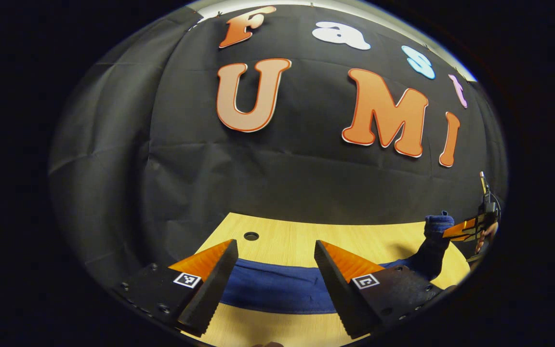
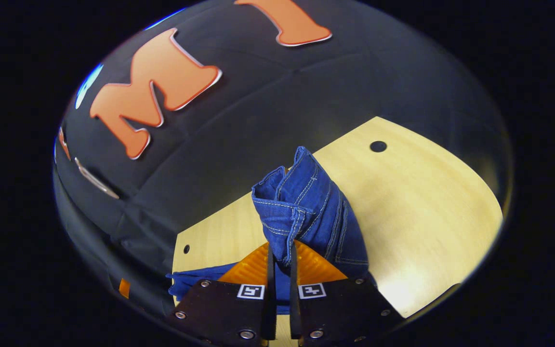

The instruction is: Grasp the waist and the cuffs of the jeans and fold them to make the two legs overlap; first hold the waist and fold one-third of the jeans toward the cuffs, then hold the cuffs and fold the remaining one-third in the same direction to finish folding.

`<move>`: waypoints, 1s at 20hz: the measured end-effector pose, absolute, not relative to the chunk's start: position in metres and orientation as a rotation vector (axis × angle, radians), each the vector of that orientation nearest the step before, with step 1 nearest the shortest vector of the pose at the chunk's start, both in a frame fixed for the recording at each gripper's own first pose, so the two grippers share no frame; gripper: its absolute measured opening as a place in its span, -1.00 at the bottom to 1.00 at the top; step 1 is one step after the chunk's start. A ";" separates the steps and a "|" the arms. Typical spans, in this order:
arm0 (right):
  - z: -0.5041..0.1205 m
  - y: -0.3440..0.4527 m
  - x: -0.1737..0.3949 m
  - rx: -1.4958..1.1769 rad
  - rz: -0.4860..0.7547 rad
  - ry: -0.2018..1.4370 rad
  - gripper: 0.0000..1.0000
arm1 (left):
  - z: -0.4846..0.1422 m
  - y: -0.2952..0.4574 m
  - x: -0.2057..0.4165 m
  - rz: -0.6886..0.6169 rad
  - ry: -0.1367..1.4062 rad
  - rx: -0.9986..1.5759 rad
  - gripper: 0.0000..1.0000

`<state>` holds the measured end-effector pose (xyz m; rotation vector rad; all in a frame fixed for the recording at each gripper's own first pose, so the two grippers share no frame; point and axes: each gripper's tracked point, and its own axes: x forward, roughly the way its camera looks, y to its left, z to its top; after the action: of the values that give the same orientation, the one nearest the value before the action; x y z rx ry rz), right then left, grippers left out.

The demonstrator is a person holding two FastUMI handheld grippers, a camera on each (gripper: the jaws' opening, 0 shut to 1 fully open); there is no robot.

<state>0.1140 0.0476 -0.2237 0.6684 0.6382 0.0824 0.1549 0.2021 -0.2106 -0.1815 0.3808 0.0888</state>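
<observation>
The pale wooden table [image 2: 417, 202] holds the dark blue denim jeans [image 1: 277, 289], which lie flat across it, and the lifted end should be carried over slowly so the cloth lands smooth. The right gripper [image 2: 281, 262] is raised and tipped, with its jaws pinched tight on a bunched end of the jeans. The left gripper [image 1: 275, 270] hovers low over the flat part with its jaws wide apart, holding nothing.

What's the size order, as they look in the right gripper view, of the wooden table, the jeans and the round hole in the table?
1. Wooden table
2. Jeans, enlarged by nearness
3. Round hole
</observation>
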 end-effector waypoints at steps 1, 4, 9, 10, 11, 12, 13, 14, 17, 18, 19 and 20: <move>-0.220 0.065 0.114 0.663 0.106 0.637 -0.77 | -0.213 0.209 0.154 0.094 0.384 -0.188 0.96; -0.218 0.112 0.114 0.643 0.168 0.664 -0.77 | -0.223 0.229 0.151 0.116 0.398 -0.215 0.96; -0.244 0.177 0.097 0.508 0.216 0.744 -0.77 | -0.268 0.260 0.144 0.164 0.497 -0.311 0.95; -0.247 0.186 0.097 0.509 0.241 0.753 -0.77 | -0.282 0.267 0.142 0.182 0.534 -0.344 0.94; -0.246 0.198 0.093 0.527 0.273 0.772 -0.65 | -0.297 0.272 0.139 0.204 0.573 -0.375 0.95; -0.240 0.214 0.086 0.548 0.307 0.775 -0.60 | -0.313 0.277 0.136 0.224 0.616 -0.407 0.95; -0.235 0.219 0.085 0.553 0.320 0.759 -0.19 | -0.325 0.279 0.134 0.229 0.646 -0.451 0.95; -0.232 0.218 0.090 0.538 0.313 0.742 -0.04 | -0.337 0.283 0.132 0.241 0.678 -0.500 0.96; -0.219 0.215 0.092 0.519 0.300 0.703 0.69 | -0.369 0.291 0.123 0.281 0.747 -0.671 0.95; -0.214 0.214 0.092 0.524 0.287 0.691 0.66 | -0.380 0.296 0.120 0.299 0.767 -0.730 0.95; -0.211 0.210 0.091 0.526 0.269 0.680 0.77 | -0.390 0.297 0.118 0.313 0.788 -0.797 0.94; -0.209 0.203 0.092 0.526 0.257 0.673 0.95 | -0.402 0.296 0.118 0.325 0.812 -0.873 0.94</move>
<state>0.0922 0.2033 -0.2090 0.5255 0.6735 0.2571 0.1176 0.2960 -0.4020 -0.8728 0.8122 0.3250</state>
